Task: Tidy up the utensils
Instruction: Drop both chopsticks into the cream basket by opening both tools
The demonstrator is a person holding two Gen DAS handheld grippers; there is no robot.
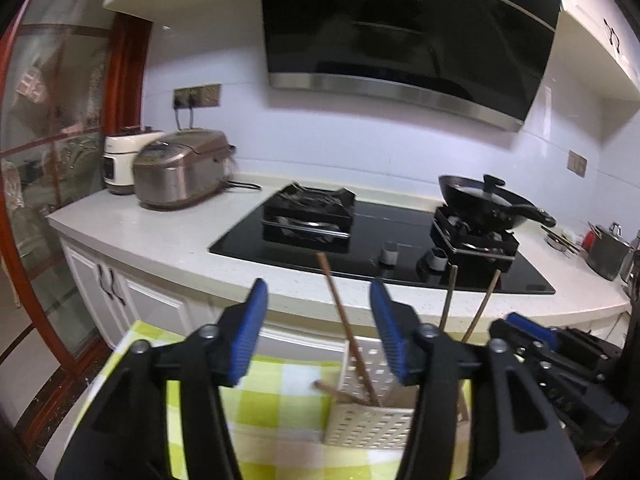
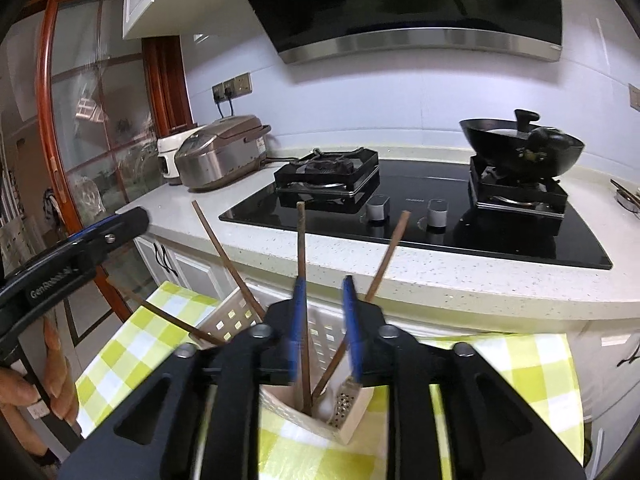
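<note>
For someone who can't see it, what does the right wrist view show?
Blue-padded jaws of the right gripper hang open above a cream perforated holder with brown chopsticks standing in it, on a green checked cloth. Behind is a black stove carrying a wok.

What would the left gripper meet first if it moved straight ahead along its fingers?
Probably the leaning wooden chopstick standing between the open fingers of the left gripper, in the perforated holder; depth is unclear.

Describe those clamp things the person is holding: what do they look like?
Each gripper, left and right, is a black plastic frame with cut-out openings and round silver bolts, ending in two flat fingers faced with ribbed blue pads. White lettering runs along the left gripper's side. No cables show. A bare hand holds it.
</note>
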